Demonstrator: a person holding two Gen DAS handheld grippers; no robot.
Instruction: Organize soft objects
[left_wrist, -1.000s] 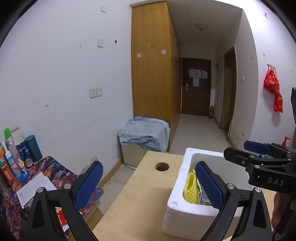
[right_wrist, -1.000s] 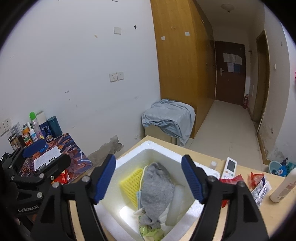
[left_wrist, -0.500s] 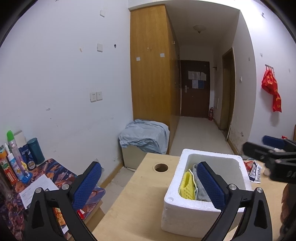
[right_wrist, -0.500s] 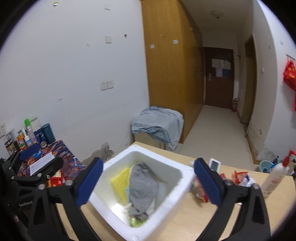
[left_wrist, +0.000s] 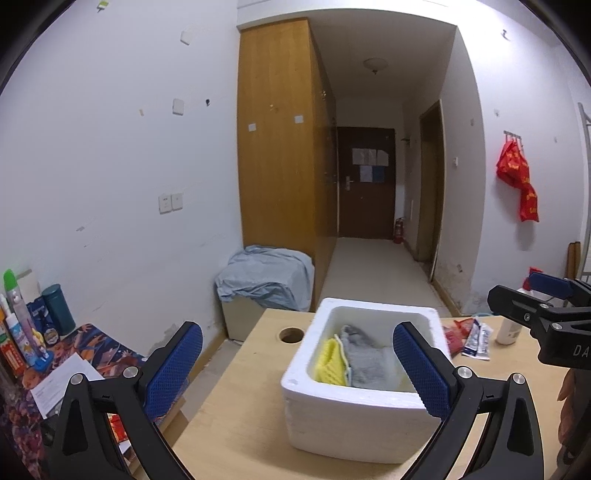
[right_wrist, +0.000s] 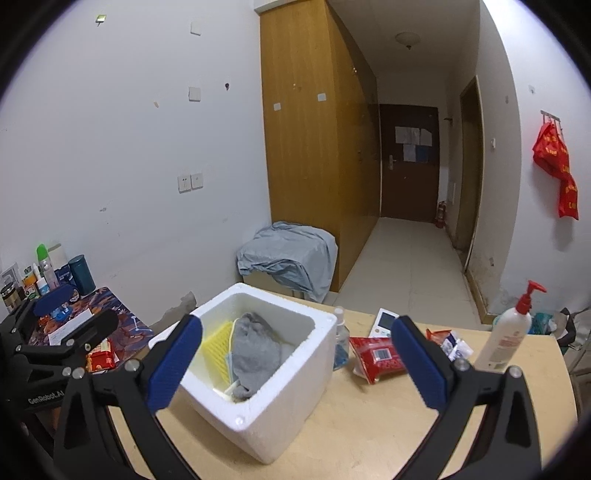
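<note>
With the grey cloth and yellow sponge already inside the foam box near the table's far-left corner, sorting looks nearly finished, and both left gripper and right gripper hold fingers wide, empty.

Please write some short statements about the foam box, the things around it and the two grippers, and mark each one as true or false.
1. A grey cloth lies inside the white foam box. True.
2. The yellow sponge lies on the table outside the box. False: it stands inside the box, beside the grey cloth.
3. The right gripper is shut on the red packet. False: it is open and holds nothing; the packet lies on the wooden table.
4. The left gripper is open and holds nothing. True.
5. A white pump bottle stands upright on the table. True.
</note>
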